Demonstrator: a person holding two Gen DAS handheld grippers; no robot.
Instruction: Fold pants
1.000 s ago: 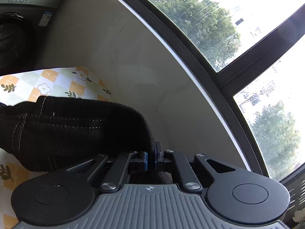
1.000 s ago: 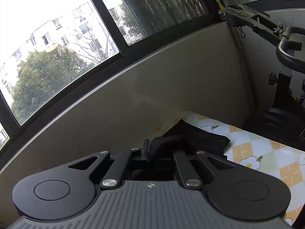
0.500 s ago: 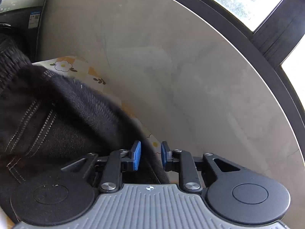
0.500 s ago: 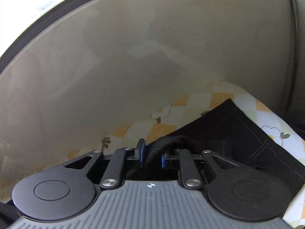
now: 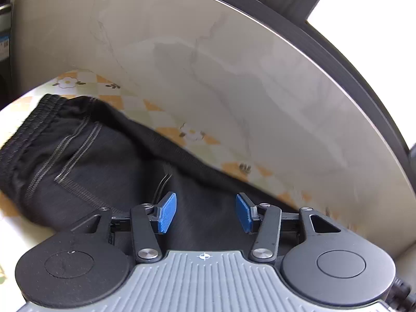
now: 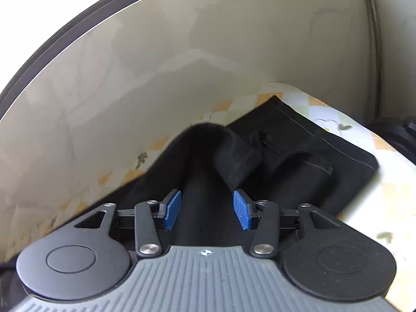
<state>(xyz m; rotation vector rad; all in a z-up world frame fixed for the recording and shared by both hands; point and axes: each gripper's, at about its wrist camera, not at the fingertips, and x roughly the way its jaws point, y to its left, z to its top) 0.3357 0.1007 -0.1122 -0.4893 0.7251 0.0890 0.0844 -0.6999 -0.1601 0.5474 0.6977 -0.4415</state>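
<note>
Black pants point(image 5: 109, 161) lie on the flower-patterned tablecloth point(image 5: 192, 135), the elastic waistband at the left in the left wrist view. My left gripper point(image 5: 205, 213) hovers just over the dark cloth; its jaws are opening and the blue pads point(image 5: 166, 213) stand apart, pressing on nothing. In the right wrist view the pants point(image 6: 299, 156) lie bunched, with a raised fold ahead of the fingers and a hem toward the right. My right gripper point(image 6: 206, 210) is over that cloth, jaws opening, pads clear of the fabric.
A pale tiled wall point(image 5: 234, 65) rises close behind the table, with a dark window frame point(image 5: 338, 46) above it. The table's right edge point(image 6: 377, 140) drops off beside dark equipment point(image 6: 400, 135). An appliance's edge point(image 5: 5, 41) shows far left.
Both grippers were shut on the pants a second ago. They have come down toward the table, opened and let the cloth go. The pants now rest on the tablecloth.
</note>
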